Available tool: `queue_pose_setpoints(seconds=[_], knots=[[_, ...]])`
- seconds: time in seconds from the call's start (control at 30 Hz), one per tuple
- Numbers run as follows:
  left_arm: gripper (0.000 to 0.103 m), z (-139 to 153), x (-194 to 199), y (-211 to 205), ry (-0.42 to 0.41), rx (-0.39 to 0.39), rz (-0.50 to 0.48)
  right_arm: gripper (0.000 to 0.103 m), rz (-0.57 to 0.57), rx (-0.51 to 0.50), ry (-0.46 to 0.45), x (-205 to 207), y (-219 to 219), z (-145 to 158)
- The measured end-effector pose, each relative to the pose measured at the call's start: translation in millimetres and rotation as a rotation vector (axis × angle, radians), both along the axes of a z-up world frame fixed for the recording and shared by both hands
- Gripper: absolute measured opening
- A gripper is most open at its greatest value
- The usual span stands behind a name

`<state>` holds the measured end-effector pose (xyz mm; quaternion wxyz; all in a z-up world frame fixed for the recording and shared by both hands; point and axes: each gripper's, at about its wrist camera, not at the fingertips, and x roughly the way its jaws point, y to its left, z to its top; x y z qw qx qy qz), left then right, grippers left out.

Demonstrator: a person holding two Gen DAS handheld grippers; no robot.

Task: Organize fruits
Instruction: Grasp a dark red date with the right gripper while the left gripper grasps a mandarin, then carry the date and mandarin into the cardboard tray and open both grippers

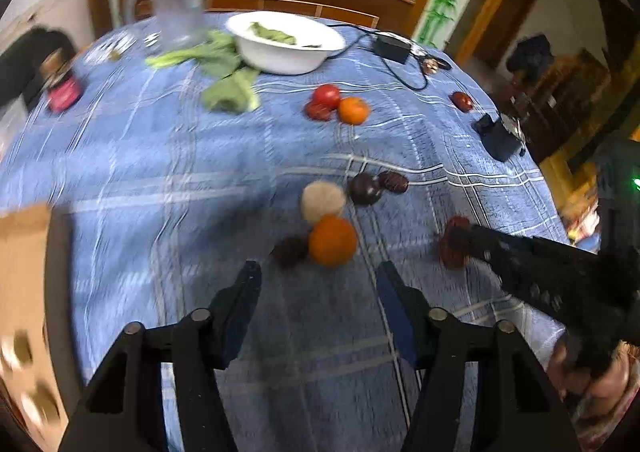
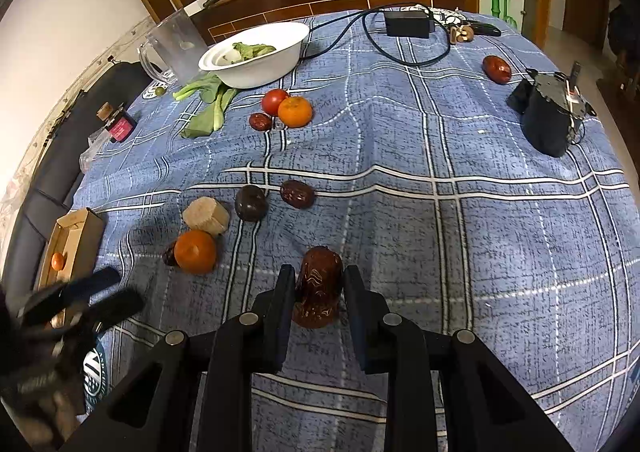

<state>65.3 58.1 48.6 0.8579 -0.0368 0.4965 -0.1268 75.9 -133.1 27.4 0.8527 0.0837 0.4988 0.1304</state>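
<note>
Straddling a red date (image 2: 319, 288) at lower centre of the right wrist view, the right gripper (image 2: 318, 280) has its fingers narrow, one on each side; whether the pads touch I cannot tell. The date's long axis runs along the fingers. That view alone shows a cardboard box (image 2: 86, 236) at left holding a small orange fruit. The left gripper (image 1: 318, 276), blurred, hangs wide and empty just short of an orange (image 1: 333, 240).
</note>
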Motion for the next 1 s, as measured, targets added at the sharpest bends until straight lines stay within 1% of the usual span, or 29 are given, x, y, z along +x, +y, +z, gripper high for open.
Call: queue_pose_setpoints(seconds=[0.13, 0.17, 0.23, 0.27, 0.33, 0.37, 0.43, 0.57, 0.77, 0.87, 1.0], knots=[[0.053, -12, 22, -20, 0.018, 0.043, -0.081, 0.027, 0.004, 0.000, 0.001, -2, 0, -3], [0.053, -17, 26, -23, 0.028, 0.059, -0.092, 0.027, 0.005, 0.000, -0.001, -2, 1, -4], [0.052, -22, 32, -27, 0.011, 0.114, -0.093, 0.027, 0.009, -0.004, 0.000, 0, 2, -5], [0.052, -24, 35, -28, 0.015, 0.129, -0.094, 0.027, 0.009, -0.007, 0.001, 0, 4, -6], [0.043, -24, 39, -25, 0.022, 0.128, -0.079, 0.027, 0.010, -0.011, -0.003, 1, 6, -7], [0.039, -23, 38, -22, 0.023, 0.117, -0.074, 0.027, 0.012, -0.012, -0.004, 2, 7, -8], [0.022, -22, 36, -19, 0.030, 0.087, -0.081, 0.027, 0.016, -0.016, -0.009, 3, 8, -9], [0.023, -20, 29, -14, 0.029, 0.094, -0.071, 0.027, 0.024, -0.012, -0.005, 1, 9, -7], [0.023, -9, 7, 14, 0.043, 0.023, -0.043, 0.027, 0.045, -0.002, -0.014, -11, 12, 2], [0.023, -4, -8, 28, 0.047, -0.008, -0.025, 0.027, 0.039, 0.029, -0.004, -19, 8, 3], [0.023, -3, -28, 40, 0.060, -0.011, -0.001, 0.027, 0.032, 0.067, 0.010, -27, 5, 4]])
